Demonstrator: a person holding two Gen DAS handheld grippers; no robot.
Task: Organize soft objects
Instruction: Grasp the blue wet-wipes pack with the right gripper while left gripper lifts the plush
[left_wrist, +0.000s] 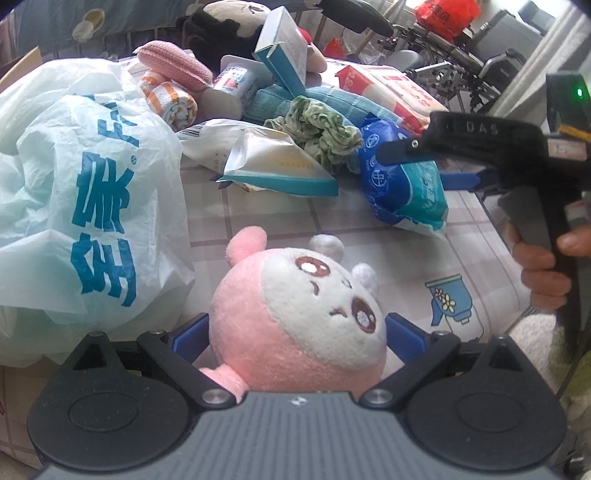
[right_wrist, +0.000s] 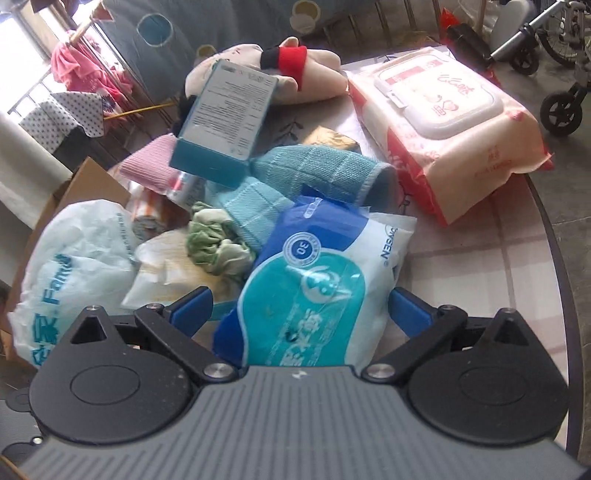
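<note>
A pink and white plush toy (left_wrist: 295, 317) fills the space between my left gripper's (left_wrist: 295, 332) blue fingers (left_wrist: 190, 334), which press its sides. A blue and teal soft pack (right_wrist: 317, 291) sits between my right gripper's (right_wrist: 301, 308) wide-spread blue fingers (right_wrist: 410, 308); I cannot tell whether they touch it. The same pack (left_wrist: 402, 181) and the right gripper (left_wrist: 413, 162) show in the left wrist view. A teal towel (right_wrist: 317, 173), a green scrunchie (right_wrist: 214, 243) and a pink cloth (left_wrist: 173, 62) lie in the pile.
A white plastic bag (left_wrist: 85, 206) with blue print lies left. A teal box (right_wrist: 225, 122), a wet-wipe pack (right_wrist: 443, 125), a large plush (right_wrist: 280, 74) and a cardboard box (right_wrist: 85, 184) crowd the checked table (right_wrist: 480, 266). Its round edge (right_wrist: 554, 258) runs right.
</note>
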